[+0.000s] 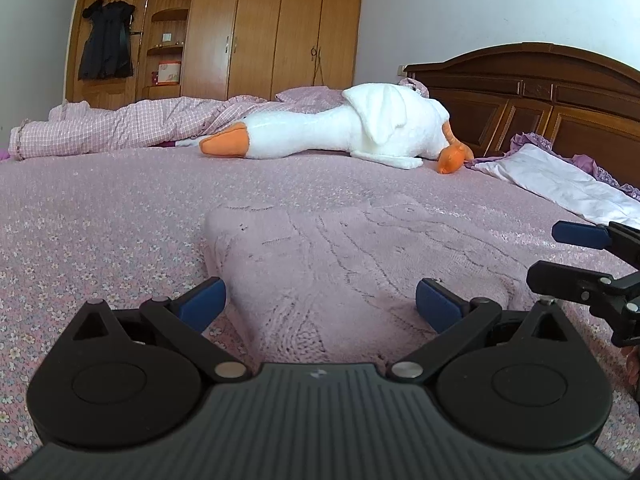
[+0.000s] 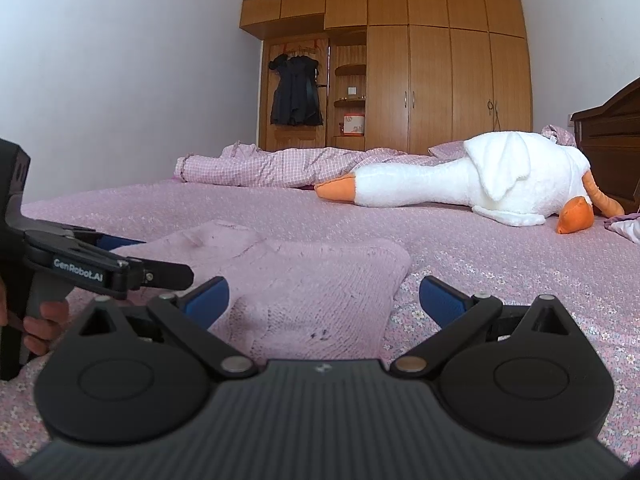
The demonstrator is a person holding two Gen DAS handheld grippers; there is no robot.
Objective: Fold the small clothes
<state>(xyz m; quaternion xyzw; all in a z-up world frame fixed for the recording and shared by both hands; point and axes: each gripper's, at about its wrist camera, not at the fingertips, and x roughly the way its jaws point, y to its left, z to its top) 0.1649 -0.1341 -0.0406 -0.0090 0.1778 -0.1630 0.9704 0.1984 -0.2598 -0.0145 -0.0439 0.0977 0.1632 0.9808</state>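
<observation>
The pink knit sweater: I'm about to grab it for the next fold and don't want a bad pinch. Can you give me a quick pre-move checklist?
1. Left gripper open: ok, fingers spread wide.
2. Right gripper open: ok, nothing held.
3. Pink knit sweater lying on the bedspread between both grippers' fingers: ok.
4. Sweater smooth: not ok, its near edge is bunched.
5. Goose plush clear of the sweater: ok, well behind.
6. Fingers touching the fabric: cannot tell.
</observation>
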